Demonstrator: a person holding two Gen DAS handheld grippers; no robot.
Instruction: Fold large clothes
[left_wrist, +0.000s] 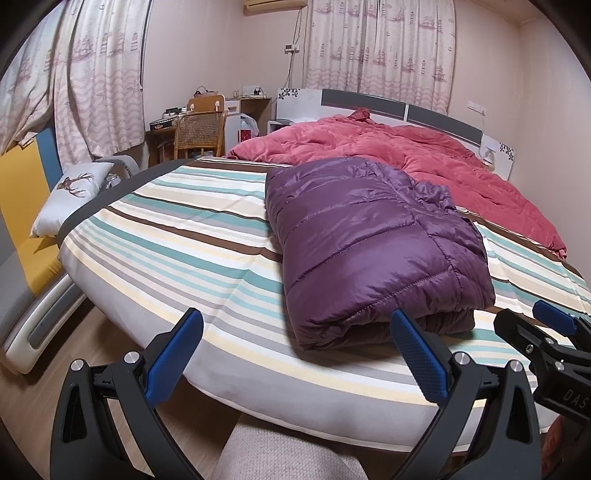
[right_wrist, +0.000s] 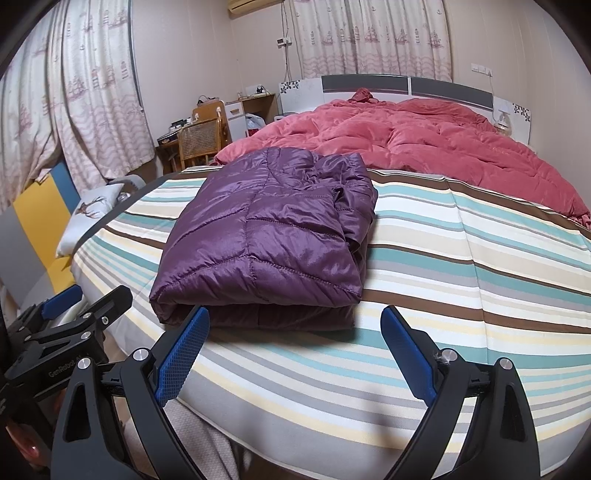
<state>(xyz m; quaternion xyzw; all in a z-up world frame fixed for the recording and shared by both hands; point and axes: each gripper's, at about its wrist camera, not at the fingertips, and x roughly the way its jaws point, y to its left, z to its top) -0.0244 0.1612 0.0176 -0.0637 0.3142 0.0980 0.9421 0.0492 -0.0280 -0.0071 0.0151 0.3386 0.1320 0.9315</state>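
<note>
A purple quilted puffer jacket (left_wrist: 369, 240) lies folded into a thick rectangle on the striped bedsheet (left_wrist: 177, 251); it also shows in the right wrist view (right_wrist: 266, 236). My left gripper (left_wrist: 295, 325) is open and empty, held just short of the jacket's near folded edge, over the bed's front edge. My right gripper (right_wrist: 295, 321) is open and empty, also just short of the near edge. The right gripper shows at the right edge of the left wrist view (left_wrist: 554, 332), and the left gripper at the left edge of the right wrist view (right_wrist: 74, 306).
A rumpled red duvet (left_wrist: 424, 162) covers the far half of the bed by the headboard (left_wrist: 406, 107). A wicker chair (left_wrist: 199, 133) and desk stand at the back left. A deer-print pillow (left_wrist: 70, 195) lies left of the bed on a yellow bench (left_wrist: 22, 192). Curtains hang behind.
</note>
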